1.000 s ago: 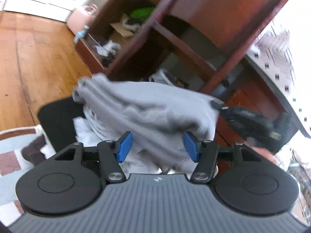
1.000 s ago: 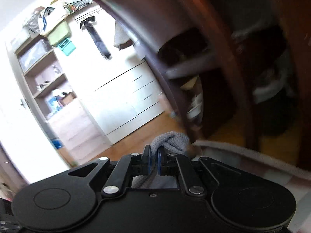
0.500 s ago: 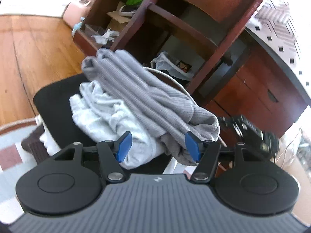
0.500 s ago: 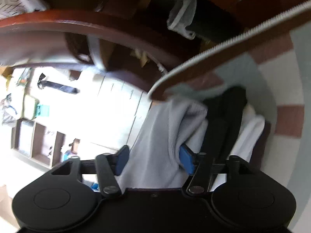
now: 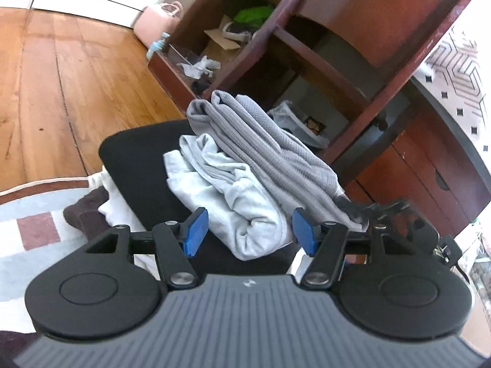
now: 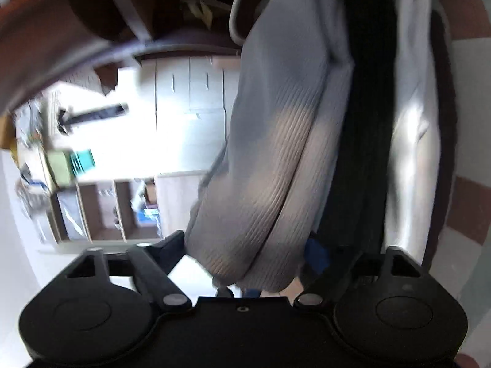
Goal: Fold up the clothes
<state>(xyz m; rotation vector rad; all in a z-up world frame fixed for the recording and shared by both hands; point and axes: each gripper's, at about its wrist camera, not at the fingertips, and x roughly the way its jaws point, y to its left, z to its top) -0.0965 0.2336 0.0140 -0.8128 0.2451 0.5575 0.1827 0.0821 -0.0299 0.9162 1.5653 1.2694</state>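
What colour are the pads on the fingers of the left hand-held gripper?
Blue. The pads show best in the left wrist view, on black fingers.

Count from my tongs: 2 garments stacked on 1 black seat [image 5: 132, 153], namely 1 grey ribbed top [image 5: 264, 141] over 1 pale sweatshirt [image 5: 233, 202]. 1 pink bag [image 5: 156, 20] on the floor. 1 rug [image 5: 33, 224]. 1 wooden shelf unit [image 5: 362, 24].
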